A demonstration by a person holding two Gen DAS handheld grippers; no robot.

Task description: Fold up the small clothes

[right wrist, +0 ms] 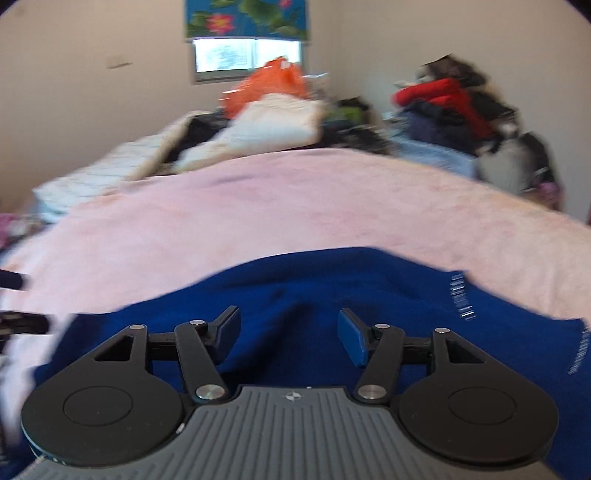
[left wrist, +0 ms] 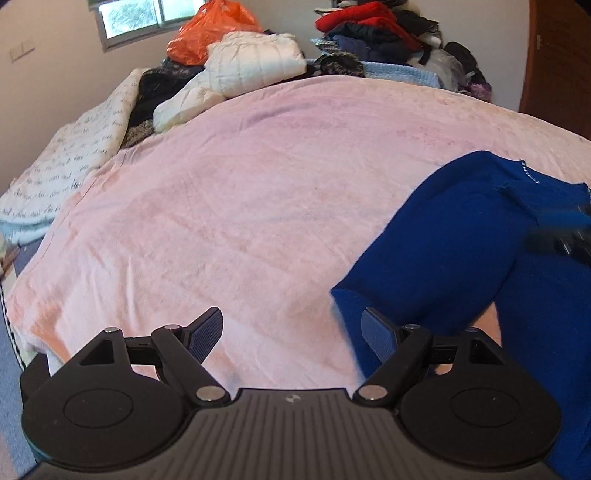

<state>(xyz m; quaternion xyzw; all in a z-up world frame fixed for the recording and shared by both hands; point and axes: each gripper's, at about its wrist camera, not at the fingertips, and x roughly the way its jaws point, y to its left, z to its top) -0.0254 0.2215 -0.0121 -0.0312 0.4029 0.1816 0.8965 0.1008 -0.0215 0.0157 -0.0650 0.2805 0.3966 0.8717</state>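
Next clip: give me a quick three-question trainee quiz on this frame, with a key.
1. True or false: the right gripper is clamped on the blue garment.
2. What covers the bed under the garment? A) pink blanket B) green sheet C) bare mattress
3. Name the bright item atop the far pile beneath the window.

Key:
1. False; its jaws stand apart above the cloth, nothing pinched. The left gripper is open too.
2. A, the pink blanket.
3. The orange plastic bag.

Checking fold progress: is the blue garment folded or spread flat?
Partly folded: the blue garment has one flap doubled over itself on the pink blanket.
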